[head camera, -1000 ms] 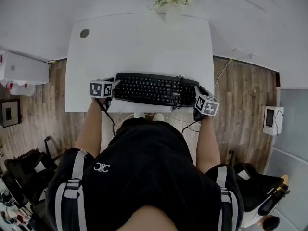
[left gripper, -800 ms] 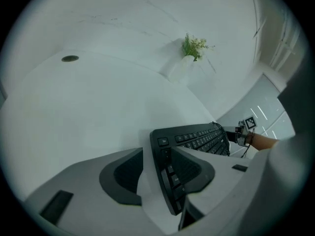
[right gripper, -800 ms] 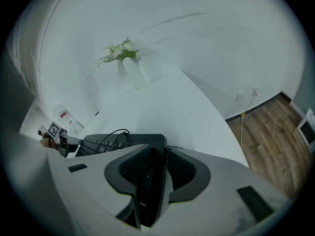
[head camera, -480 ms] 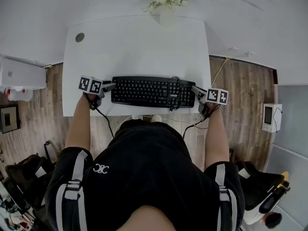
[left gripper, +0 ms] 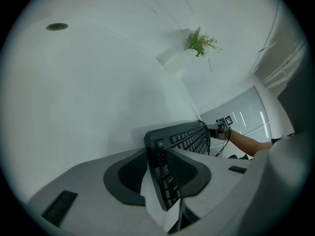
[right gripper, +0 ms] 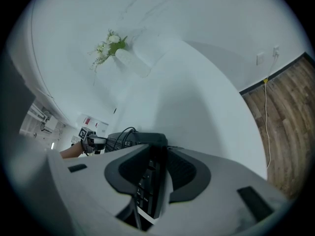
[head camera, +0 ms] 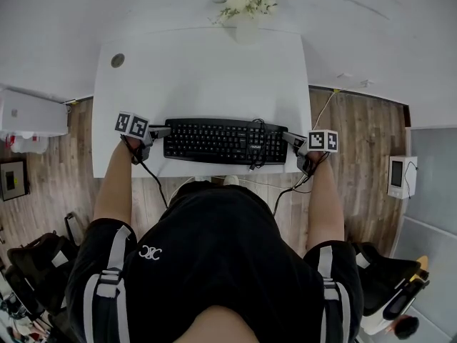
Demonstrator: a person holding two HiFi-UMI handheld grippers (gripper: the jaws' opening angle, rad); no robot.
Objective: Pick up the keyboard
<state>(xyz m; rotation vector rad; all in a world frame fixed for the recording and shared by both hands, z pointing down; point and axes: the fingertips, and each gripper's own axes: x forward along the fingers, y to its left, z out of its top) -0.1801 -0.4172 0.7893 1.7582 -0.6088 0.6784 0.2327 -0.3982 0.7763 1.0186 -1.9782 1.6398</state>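
A black keyboard (head camera: pixel 218 140) lies along the near edge of the white table (head camera: pixel 200 70), its cable coiled on its right part. My left gripper (head camera: pixel 166 131) points inward at the keyboard's left end. In the left gripper view, that end (left gripper: pixel 165 166) stands between the closing jaws, with a strip of table showing beside one pad. My right gripper (head camera: pixel 289 138) points inward at the right end. The right gripper view has the keyboard's edge (right gripper: pixel 150 176) between the closing jaws, a white gap still on one side.
A white vase of flowers (head camera: pixel 246 9) stands at the table's far edge. A round cable hole (head camera: pixel 117 61) is at the far left corner. Wooden floor lies on both sides, with a wall socket and cord (right gripper: pixel 268 77) to the right.
Both grippers moved from the keyboard's front corners out to its two ends and turned to point inward along it. The keyboard lies as before.
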